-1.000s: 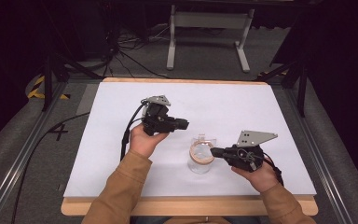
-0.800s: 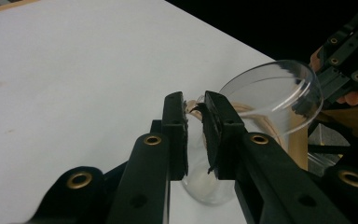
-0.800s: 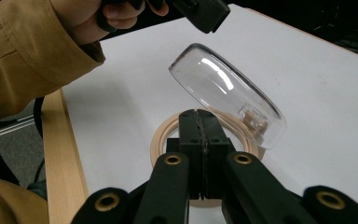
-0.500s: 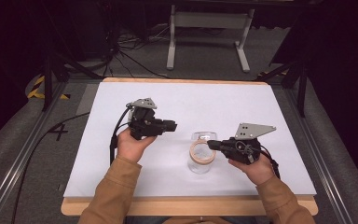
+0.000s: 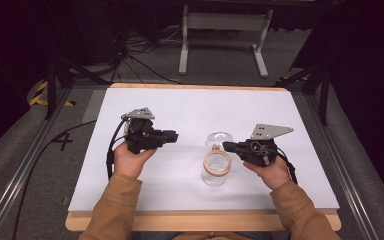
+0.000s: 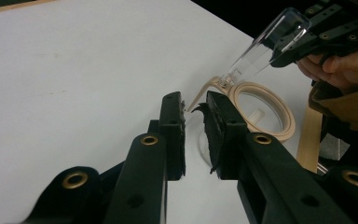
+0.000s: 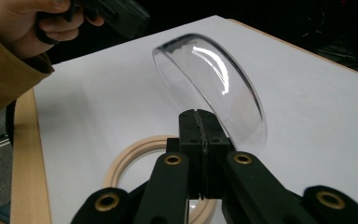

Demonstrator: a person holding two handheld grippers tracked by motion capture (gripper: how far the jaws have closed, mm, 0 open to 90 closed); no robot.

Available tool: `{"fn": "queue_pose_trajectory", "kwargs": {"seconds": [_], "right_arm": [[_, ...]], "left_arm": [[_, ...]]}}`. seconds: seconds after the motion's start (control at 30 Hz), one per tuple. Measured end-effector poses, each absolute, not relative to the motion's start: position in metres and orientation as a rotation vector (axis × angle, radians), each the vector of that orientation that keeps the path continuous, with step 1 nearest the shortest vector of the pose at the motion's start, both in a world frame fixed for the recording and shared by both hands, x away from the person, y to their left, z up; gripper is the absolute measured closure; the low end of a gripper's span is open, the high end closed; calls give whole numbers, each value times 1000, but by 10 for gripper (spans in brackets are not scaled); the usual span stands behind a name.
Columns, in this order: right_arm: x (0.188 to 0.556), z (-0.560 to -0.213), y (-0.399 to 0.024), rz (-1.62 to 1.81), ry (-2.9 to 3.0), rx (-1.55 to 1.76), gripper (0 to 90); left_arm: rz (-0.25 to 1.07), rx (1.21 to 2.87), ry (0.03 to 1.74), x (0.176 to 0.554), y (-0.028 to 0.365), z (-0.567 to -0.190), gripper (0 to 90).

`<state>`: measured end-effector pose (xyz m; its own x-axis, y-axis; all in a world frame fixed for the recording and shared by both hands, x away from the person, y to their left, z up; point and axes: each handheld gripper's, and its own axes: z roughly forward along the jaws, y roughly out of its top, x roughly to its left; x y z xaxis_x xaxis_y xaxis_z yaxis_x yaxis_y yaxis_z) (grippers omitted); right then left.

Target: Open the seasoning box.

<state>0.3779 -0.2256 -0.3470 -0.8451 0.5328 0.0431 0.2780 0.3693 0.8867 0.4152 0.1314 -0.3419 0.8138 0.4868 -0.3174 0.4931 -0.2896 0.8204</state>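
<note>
The clear jar (image 5: 215, 172) stands on the white desk (image 5: 180, 110), near its front half and a little right of centre. A beige ring (image 5: 216, 162) circles the jar's mouth, and a clear domed lid (image 5: 218, 138) stands tilted up from the far side of that ring, swung open above the mouth. In the right gripper view the lid (image 7: 209, 79) rises steeply over the ring (image 7: 135, 161), its curved glass catching a bright reflection.

The right tool (image 5: 228, 146) sits just right of the jar, pointing left at it. Its 2 jaws are pressed together on the edge of the lid, as the right gripper view shows, with the right tool (image 7: 199, 122) clamped at the lid's lower rim. The left gripper view shows the same grip from the other side, the lid (image 6: 270, 44) slanting up into the black jaws.

The left tool (image 5: 174, 136) is left of the jar and apart from it, pointing right toward it. Its jaws stand at a narrow gap and have just been opening, with nothing between them; in the left gripper view the left tool (image 6: 195, 109) shows the ring (image 6: 261, 109) beyond its tips, with a beige tab at the ring's near edge lying just past the gap.

Both hands wear tan sleeves (image 5: 112, 205), entering from the desk's front edge.
</note>
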Motion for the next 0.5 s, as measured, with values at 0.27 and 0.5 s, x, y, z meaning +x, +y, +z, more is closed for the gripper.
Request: {"fn": "queue_pose_trajectory", "kwargs": {"seconds": [0.27,0.5], "right_arm": [[386,-352,-232,1431,2363,795,899],[382,-348,-233,1455,2353,774,899]], "left_arm": [[-6,1933,730,415,131,-342,766],[-1,1933,729,416,132,-341,756]]}}
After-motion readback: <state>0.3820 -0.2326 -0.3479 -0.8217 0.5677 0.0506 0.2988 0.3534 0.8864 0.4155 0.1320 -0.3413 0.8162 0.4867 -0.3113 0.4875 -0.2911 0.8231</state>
